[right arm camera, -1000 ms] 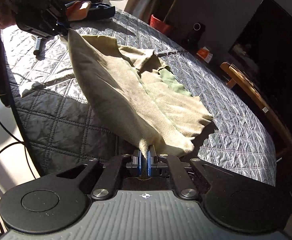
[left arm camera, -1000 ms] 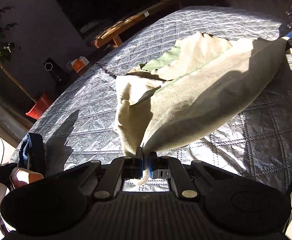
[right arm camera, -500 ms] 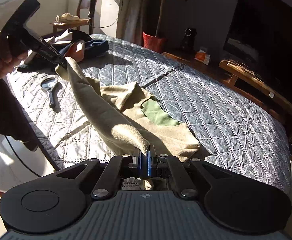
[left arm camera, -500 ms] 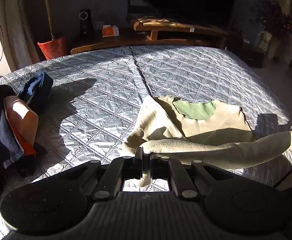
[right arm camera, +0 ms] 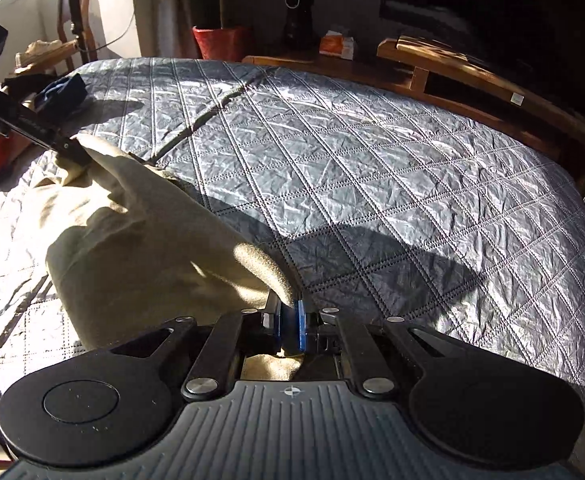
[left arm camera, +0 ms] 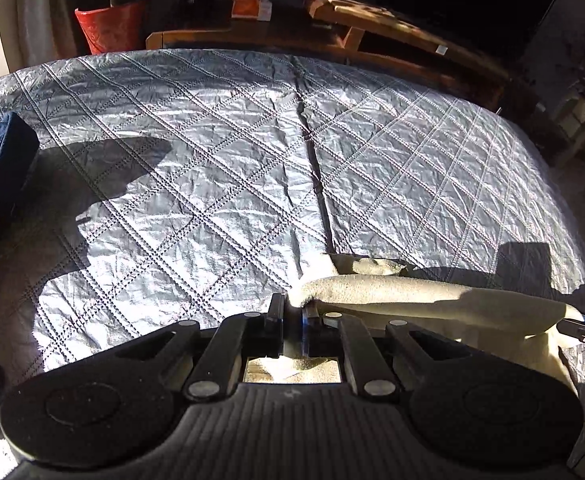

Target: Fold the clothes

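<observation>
A beige garment (right arm camera: 140, 248) is stretched between my two grippers over the near edge of a grey quilted surface (right arm camera: 372, 168). My left gripper (left arm camera: 291, 316) is shut on one end of the garment (left arm camera: 412, 296), which runs right to the other gripper's tip at the frame edge. My right gripper (right arm camera: 289, 320) is shut on the other end; the cloth runs left to the left gripper's fingers (right arm camera: 72, 152), and its lower part hangs down toward me. The green inner patch is hidden.
A pile of dark blue and orange clothes (left arm camera: 0, 160) lies at the left edge of the quilted surface (left arm camera: 212, 160). Behind it stand a red pot (left arm camera: 108, 28), a wooden bench (left arm camera: 372, 24) and a dark screen. A fan stand (right arm camera: 76, 8) is far left.
Both grippers have pulled the garment toward the near edge and lowered. The garment no longer lies spread on the quilt; the green patch has gone out of view.
</observation>
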The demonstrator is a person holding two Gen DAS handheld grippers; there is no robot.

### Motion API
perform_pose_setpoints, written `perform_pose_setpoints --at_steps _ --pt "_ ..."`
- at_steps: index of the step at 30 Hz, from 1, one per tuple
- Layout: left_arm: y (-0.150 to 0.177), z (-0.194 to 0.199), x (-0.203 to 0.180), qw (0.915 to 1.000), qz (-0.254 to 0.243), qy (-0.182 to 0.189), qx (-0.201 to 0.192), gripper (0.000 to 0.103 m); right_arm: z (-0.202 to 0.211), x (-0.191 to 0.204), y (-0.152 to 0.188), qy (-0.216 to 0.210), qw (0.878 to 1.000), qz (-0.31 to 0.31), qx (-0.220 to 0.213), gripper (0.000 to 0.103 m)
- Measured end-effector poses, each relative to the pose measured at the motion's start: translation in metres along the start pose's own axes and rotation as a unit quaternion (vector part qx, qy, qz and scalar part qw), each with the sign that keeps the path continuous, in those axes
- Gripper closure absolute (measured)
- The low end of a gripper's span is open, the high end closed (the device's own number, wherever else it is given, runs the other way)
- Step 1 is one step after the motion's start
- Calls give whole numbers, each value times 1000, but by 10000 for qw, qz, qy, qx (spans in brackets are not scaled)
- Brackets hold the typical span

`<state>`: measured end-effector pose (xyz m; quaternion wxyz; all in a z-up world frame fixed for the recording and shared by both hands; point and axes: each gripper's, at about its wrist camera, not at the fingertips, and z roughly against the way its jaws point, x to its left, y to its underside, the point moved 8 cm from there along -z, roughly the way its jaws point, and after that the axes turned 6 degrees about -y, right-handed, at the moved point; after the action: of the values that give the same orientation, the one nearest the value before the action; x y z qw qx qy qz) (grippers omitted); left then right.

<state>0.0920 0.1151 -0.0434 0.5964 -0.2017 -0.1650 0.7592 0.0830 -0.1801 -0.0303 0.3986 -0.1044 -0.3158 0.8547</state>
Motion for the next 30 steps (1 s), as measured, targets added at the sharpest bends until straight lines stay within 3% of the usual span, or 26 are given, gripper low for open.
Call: perform_pose_setpoints --at_steps 4,6,9,11,14,17,21,23,24,30 --pt "2 -23 4 9999 77 -97 97 87 -17 -14 10 277 9994 -199 94 77" --pt "4 -23 9 9998 132 -175 7 77 -17 -18 18 500 9985 -233 59 76" --pt "1 -10 22 9981 487 -336 -178 64 -1 -25 20 1062 9937 -287 -219 73" --pt "-1 2 28 9965 649 -426 -315 63 15 -25 15 1258 9895 -415 -572 69" --pt "-6 24 22 9945 515 -593 -692 65 21 -2 -2 977 9910 -363 -842 66" --pt "-6 30 5 9951 385 -383 -821 62 2 33 -22 639 9948 -57 -786 57" --pt "11 3 -2 9971 485 -212 -547 57 -38 51 -38 274 9968 -337 -673 57" --pt "21 -17 6 9970 652 -257 -317 58 -59 42 -31 298 9966 -627 -442 57" --pt "21 -19 10 9967 659 -285 -382 57 -64 36 -26 352 9959 -738 -375 57" --pt "9 -16 45 9907 1146 -597 -432 57 -50 30 -25 1038 9902 -685 -634 51"
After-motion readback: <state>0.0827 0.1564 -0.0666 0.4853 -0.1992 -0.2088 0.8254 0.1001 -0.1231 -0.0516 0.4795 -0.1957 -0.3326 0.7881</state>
